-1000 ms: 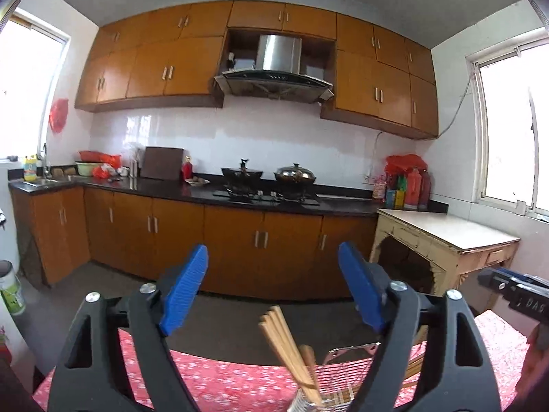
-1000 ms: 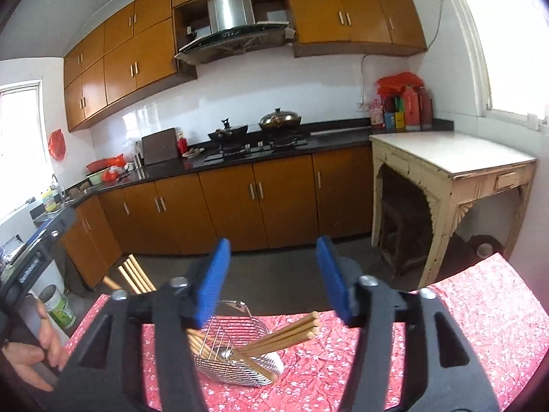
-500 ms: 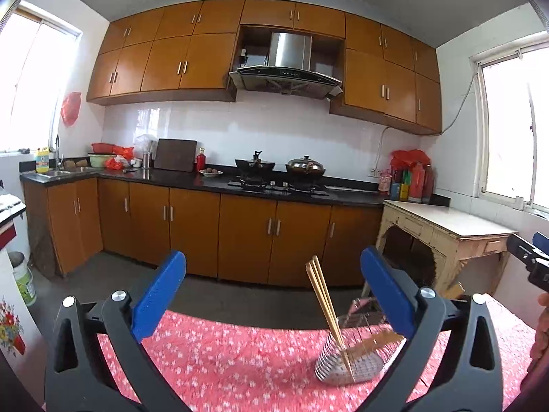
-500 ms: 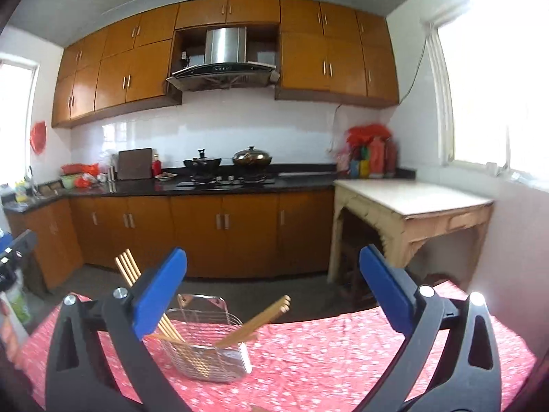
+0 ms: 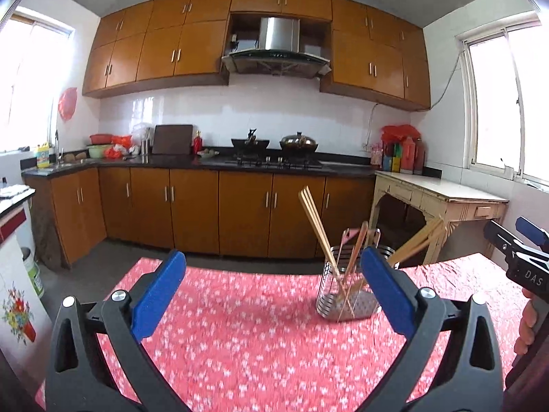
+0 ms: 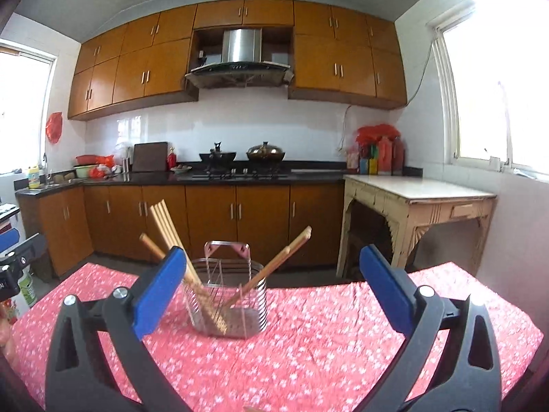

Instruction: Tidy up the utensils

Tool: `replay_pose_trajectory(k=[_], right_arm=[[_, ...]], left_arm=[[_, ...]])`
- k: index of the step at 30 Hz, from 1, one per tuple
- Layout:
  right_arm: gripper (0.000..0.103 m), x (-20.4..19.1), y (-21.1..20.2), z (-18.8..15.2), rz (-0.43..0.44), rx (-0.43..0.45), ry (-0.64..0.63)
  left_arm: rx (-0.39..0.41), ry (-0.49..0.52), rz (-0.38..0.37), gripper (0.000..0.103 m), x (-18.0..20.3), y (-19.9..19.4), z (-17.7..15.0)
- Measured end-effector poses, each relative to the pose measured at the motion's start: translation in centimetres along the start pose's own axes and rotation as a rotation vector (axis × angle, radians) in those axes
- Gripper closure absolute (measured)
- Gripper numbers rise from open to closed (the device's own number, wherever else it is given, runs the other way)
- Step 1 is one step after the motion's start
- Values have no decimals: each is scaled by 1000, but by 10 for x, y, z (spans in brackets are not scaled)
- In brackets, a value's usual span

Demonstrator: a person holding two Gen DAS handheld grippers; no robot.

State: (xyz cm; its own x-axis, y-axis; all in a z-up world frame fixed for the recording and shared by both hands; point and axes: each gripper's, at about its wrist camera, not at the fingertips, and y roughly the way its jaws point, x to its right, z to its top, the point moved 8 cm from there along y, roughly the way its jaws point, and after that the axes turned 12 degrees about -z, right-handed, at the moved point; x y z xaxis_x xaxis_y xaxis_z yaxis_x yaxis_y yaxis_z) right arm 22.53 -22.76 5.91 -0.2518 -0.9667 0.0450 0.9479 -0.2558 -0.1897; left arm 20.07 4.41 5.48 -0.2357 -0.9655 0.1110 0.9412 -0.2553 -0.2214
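Note:
A metal wire utensil holder (image 6: 228, 304) stands upright on the red flowered tablecloth (image 6: 326, 336), with several wooden chopsticks (image 6: 168, 230) leaning left and another pair (image 6: 286, 254) leaning right in it. In the left wrist view the same holder (image 5: 343, 290) sits right of centre, chopsticks (image 5: 314, 221) sticking up. My left gripper (image 5: 272, 281) is open and empty, well short of the holder. My right gripper (image 6: 271, 278) is also open and empty, the holder seen between its blue pads but farther off. The right gripper (image 5: 525, 254) shows at the left view's right edge.
The tablecloth's far edge (image 5: 240, 271) drops to a grey floor. Beyond are wooden base cabinets (image 5: 212, 213) under a black counter with pots, and a cream side table (image 6: 418, 202) at the right. A hand (image 5: 525, 326) holds the right gripper.
Both grippers' jaws have spread wider and both have drawn back and down from the holder, which now stands farther away on the cloth with more of the table in view.

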Motion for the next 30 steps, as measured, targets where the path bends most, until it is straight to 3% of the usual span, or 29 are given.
replay_pose_trajectory(k=[6,12,21,30], right_arm=[[4,-1,-9,-17,14,-15,0],[4,7,-33,-32,62,-29,55],[4,16,-69,-53,50,10,28],[4,16,-88,-64,60,55,15]], left_arm=[[-24,-40,4,2,-5,-12,-20],[-28,22,-4,2,11,-26,-32],[15,93,-55,2,41,-56,-45],[33,59,-51,2,44,-68,-59]])
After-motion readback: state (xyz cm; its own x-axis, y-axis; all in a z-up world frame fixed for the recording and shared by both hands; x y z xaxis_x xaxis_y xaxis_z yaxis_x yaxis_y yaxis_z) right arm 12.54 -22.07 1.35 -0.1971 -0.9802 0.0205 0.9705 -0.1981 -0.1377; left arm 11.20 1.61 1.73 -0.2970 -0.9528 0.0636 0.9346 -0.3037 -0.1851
